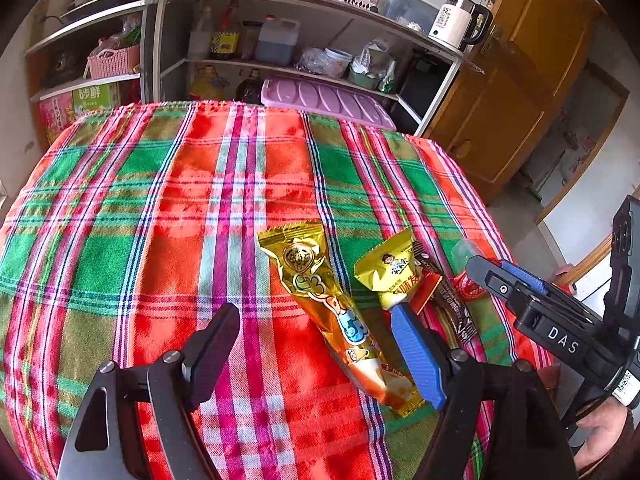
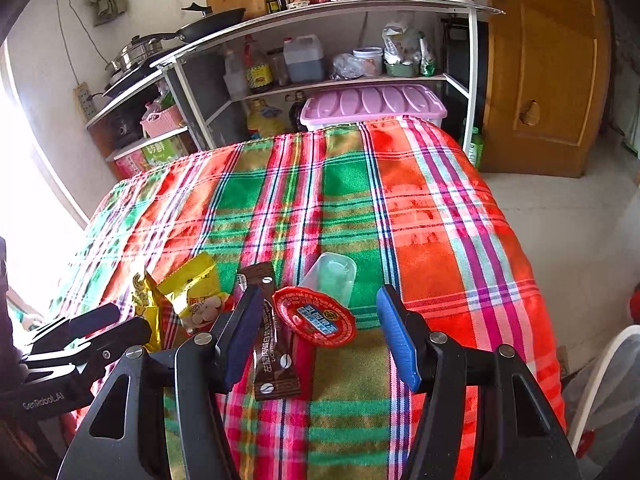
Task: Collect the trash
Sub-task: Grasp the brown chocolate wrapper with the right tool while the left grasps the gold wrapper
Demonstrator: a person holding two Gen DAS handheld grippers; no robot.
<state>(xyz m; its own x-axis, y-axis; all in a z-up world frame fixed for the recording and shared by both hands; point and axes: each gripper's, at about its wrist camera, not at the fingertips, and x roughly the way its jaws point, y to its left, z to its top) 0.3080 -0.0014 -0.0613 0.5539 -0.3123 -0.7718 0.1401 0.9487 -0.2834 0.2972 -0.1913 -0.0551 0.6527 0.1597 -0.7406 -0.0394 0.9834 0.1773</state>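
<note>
I hold my left gripper (image 1: 316,344) released over the gold wrapper (image 1: 334,312) between its fingers | my right gripper (image 2: 316,334) released, red lid (image 2: 315,316) and brown wrapper (image 2: 274,354) between its fingers, clear cup (image 2: 332,276) just beyond.

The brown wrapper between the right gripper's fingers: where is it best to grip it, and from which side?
Probably across the narrow width of the brown wrapper, near its middle, coming from above. It lies flat and long on the tablecloth, and the open right gripper already straddles it. The red lid touches its right edge, so close with care.
</note>
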